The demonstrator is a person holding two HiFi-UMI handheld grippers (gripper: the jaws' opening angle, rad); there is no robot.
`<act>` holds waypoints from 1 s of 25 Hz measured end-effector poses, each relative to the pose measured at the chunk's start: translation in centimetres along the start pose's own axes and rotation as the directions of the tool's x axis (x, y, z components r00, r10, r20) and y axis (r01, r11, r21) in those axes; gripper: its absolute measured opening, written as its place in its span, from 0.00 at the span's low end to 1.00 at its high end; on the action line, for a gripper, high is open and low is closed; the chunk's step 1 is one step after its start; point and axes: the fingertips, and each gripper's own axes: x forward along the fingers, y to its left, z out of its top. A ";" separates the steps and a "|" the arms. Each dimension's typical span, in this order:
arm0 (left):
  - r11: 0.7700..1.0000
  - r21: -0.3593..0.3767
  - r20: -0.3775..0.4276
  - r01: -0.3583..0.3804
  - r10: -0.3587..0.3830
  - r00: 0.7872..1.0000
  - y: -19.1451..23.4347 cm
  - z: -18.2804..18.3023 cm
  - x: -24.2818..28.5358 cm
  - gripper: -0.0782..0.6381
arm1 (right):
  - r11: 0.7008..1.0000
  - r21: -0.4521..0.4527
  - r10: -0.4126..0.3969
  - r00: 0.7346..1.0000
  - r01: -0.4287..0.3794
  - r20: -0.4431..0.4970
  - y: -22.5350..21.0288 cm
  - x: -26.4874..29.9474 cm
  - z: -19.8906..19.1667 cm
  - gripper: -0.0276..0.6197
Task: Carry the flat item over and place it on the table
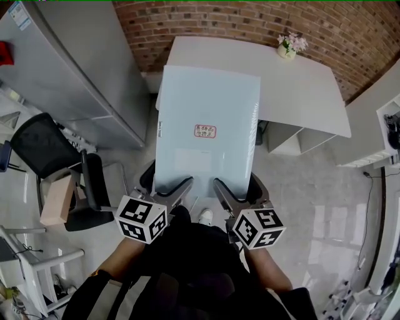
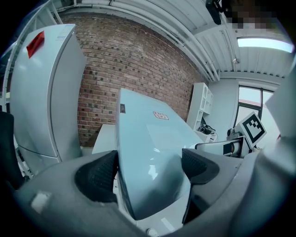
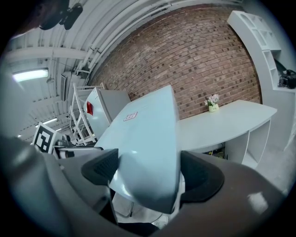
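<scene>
Grey cabinet (image 1: 69,69): tall, far left, against the brick wall (image 1: 219,19); a red tag shows on it in the left gripper view.
Black chair (image 1: 44,147): on the floor below the cabinet, well apart from me.
My left gripper (image 2: 148,169): both dark pads are pressed on the near left corner of the pale blue panel (image 1: 209,119), one on each face. Its marker cube (image 1: 141,219) sits just above my left hand.
Panel: flat, glossy and rectangular. I hold it by its near edge out in front of my body. In the head view its far edge overlaps the left end of the white table (image 1: 300,81). It is carried in my grippers, not lying on the tabletop.
Sticker (image 1: 205,131): small, red-printed, near the middle of the panel's upper face.
My right gripper (image 3: 148,173): clamped the same way on the near right corner, pads on both faces.
Table: against the brick wall, stretching to the right of the panel.
Flower pot (image 1: 290,45): on the table's far right corner.
</scene>
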 end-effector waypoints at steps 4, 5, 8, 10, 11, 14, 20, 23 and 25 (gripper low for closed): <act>1.000 -0.014 -0.004 -0.002 0.002 1.000 0.9 -0.1 1.1 0.74 | 1.000 -0.003 -0.002 1.000 0.002 -0.016 -0.5 1.3 0.1 0.70; 1.000 -0.018 -0.006 0.000 0.000 1.000 1.4 -0.2 1.4 0.74 | 1.000 -0.003 -0.005 1.000 0.004 -0.019 -0.6 1.9 0.1 0.70; 1.000 -0.028 -0.012 0.008 -0.009 1.000 3.2 0.0 2.8 0.74 | 1.000 0.003 -0.018 0.999 0.018 -0.029 -0.8 4.1 0.3 0.70; 0.999 -0.031 -0.016 0.020 -0.021 1.000 4.4 0.5 4.2 0.74 | 0.999 0.010 -0.031 0.999 0.031 -0.032 -1.2 5.6 0.7 0.70; 0.999 -0.031 -0.020 0.027 -0.028 0.999 5.0 0.7 4.9 0.74 | 0.999 0.014 -0.038 0.999 0.038 -0.035 -1.4 6.4 1.0 0.70; 0.998 -0.032 -0.029 0.047 -0.048 0.998 7.0 1.6 7.4 0.74 | 0.998 0.025 -0.060 0.997 0.061 -0.046 -2.3 9.2 1.9 0.70; 0.995 -0.041 -0.043 0.089 -0.091 0.995 11.3 4.2 12.4 0.74 | 0.994 0.036 -0.101 0.993 0.103 -0.066 -3.6 15.0 4.6 0.70; 0.994 -0.051 -0.048 0.101 -0.103 0.994 13.7 5.1 14.4 0.74 | 0.992 0.039 -0.115 0.990 0.118 -0.077 -3.9 17.9 5.7 0.70; 0.992 -0.065 -0.055 0.108 -0.112 0.992 15.2 5.5 15.4 0.74 | 0.991 0.040 -0.126 0.988 0.130 -0.088 -3.9 19.6 6.2 0.70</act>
